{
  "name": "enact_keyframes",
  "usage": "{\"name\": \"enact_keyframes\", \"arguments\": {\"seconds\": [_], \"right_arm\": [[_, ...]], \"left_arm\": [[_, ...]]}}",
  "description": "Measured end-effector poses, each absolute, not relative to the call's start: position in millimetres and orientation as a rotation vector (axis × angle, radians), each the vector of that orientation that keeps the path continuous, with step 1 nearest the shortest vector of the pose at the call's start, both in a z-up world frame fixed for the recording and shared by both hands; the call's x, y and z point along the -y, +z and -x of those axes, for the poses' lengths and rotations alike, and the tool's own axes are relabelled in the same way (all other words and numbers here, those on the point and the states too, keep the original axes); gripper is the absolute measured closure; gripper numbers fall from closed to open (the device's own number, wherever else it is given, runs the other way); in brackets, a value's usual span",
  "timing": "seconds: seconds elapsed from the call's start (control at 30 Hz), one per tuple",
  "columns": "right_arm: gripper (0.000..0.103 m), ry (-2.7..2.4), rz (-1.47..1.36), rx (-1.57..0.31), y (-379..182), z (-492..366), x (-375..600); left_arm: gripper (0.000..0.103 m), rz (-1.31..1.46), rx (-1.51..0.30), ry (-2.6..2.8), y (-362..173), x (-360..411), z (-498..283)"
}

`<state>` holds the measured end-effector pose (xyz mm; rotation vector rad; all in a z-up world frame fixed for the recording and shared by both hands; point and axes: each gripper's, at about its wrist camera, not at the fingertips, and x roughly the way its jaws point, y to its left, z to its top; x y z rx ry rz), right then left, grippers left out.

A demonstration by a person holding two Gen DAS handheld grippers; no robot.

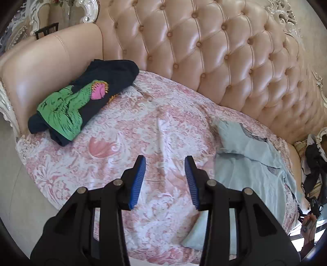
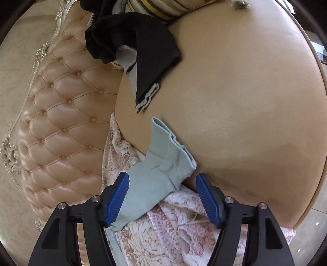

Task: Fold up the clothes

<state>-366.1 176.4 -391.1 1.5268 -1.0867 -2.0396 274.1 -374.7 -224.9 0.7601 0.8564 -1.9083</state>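
Note:
A light blue garment (image 1: 251,163) lies spread on the pink patterned cloth (image 1: 126,147) at the right of the sofa seat. My left gripper (image 1: 165,161) is open and empty above the cloth, just left of the garment. In the right wrist view one end of the light blue garment (image 2: 163,163) reaches onto the bare seat. My right gripper (image 2: 162,180) is open with its jaws either side of that end, not closed on it. A folded black shirt with a green and pink print (image 1: 81,98) lies at the far left by the armrest.
The tufted beige sofa back (image 1: 214,51) runs behind the cloth. A heap of black and grey clothes (image 2: 134,47) and a striped cushion (image 2: 163,8) lie at the right end of the seat (image 2: 245,102). The floor (image 1: 24,194) lies left of the cloth edge.

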Motion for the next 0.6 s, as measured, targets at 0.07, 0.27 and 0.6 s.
{"name": "enact_keyframes", "arguments": {"seconds": [0.07, 0.27, 0.6], "right_arm": [[0.035, -2.041, -1.522, 1.073, -391, 370, -174], [0.055, -2.076, -1.513, 0.983, -389, 379, -161], [0.099, -2.138, -1.384, 0.872, -343, 374, -123]], "left_arm": [[0.06, -0.765, -0.851, -1.915, -224, 372, -273], [0.06, -0.783, -0.868, -1.908, -225, 369, -268], [0.06, -0.778, -0.906, -1.928, -228, 371, -272]]}}
